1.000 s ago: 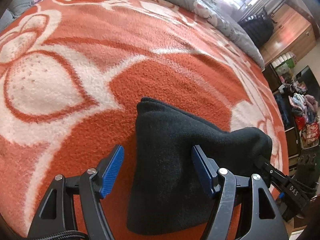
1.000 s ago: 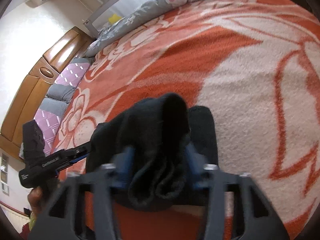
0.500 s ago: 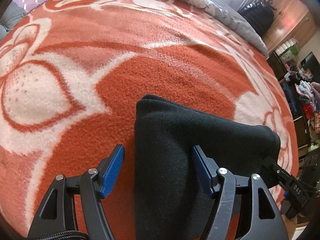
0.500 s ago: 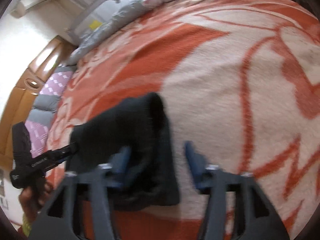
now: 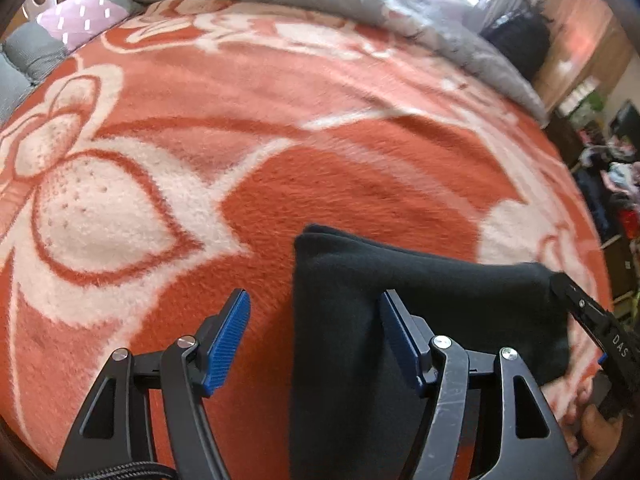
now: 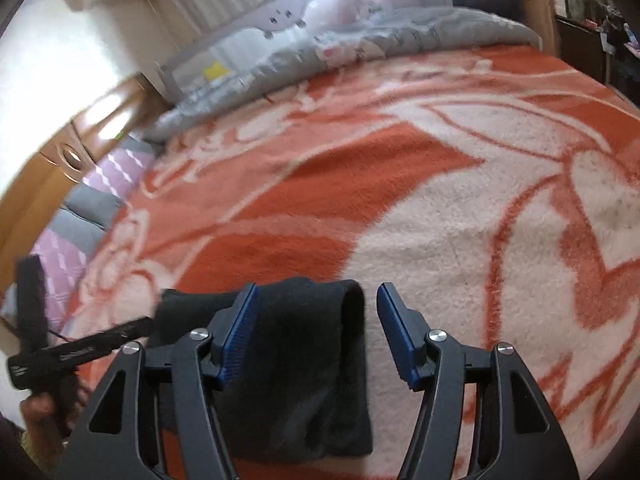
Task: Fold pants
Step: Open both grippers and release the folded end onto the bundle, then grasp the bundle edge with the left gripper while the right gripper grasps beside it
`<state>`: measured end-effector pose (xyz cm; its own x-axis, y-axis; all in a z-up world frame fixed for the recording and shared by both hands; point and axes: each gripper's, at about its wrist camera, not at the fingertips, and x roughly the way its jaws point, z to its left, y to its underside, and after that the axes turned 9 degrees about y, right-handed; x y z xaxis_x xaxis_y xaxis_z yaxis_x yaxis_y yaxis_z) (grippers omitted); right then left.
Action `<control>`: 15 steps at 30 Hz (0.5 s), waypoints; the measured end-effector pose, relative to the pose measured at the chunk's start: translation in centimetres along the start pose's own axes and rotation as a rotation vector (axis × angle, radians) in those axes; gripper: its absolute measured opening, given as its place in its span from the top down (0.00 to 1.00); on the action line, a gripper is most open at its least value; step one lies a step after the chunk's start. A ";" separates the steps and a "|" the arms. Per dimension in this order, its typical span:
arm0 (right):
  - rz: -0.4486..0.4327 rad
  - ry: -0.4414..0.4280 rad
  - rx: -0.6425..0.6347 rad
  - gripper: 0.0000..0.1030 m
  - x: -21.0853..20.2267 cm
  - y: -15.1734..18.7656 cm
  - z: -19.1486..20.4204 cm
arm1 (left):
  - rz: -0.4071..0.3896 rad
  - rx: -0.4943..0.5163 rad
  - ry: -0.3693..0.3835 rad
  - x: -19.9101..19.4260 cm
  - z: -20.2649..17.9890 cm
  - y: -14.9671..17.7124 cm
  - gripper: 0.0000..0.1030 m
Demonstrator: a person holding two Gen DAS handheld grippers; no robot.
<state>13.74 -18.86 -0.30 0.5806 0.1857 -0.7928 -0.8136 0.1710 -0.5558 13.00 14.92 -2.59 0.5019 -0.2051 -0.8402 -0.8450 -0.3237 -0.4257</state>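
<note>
The black pants point(image 5: 360, 320) lie folded into a small thick bundle on the orange and white blanket point(image 5: 240, 140). My left gripper point(image 5: 316, 336) is open, its blue pads apart, with the bundle's left edge between them and under the right finger. In the right wrist view the pants point(image 6: 308, 360) lie flat beneath my right gripper point(image 6: 316, 332), which is open and holds nothing. The right gripper also shows at the far right of the left wrist view point(image 5: 600, 332). The left gripper appears at the left of the right wrist view point(image 6: 80, 348).
A grey floral quilt point(image 5: 360, 4) lies bunched along the far edge of the bed. Purple and grey pillows point(image 6: 92, 200) sit by the wooden headboard point(image 6: 52, 152). Furniture and clutter point(image 5: 612, 168) stand beyond the bed's right side.
My right gripper has opened and let go of the pants, which dropped flat onto the blanket. The right gripper has pulled back. My left gripper stayed open and shifted little.
</note>
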 end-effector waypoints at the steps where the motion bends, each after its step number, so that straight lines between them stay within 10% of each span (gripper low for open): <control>1: 0.018 0.002 0.008 0.42 0.8 0.0 -0.4 | 0.013 -0.018 0.007 0.8 0.5 -0.2 0.35; 15: 0.051 -0.083 0.070 0.42 0.5 0.5 -1.9 | 0.057 -0.071 0.099 -0.5 1.9 0.5 0.34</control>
<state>13.59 -20.51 -1.47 0.5411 0.2746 -0.7948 -0.8398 0.2258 -0.4937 11.94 16.58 -3.02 0.4721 -0.3144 -0.8236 -0.8593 -0.3729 -0.3502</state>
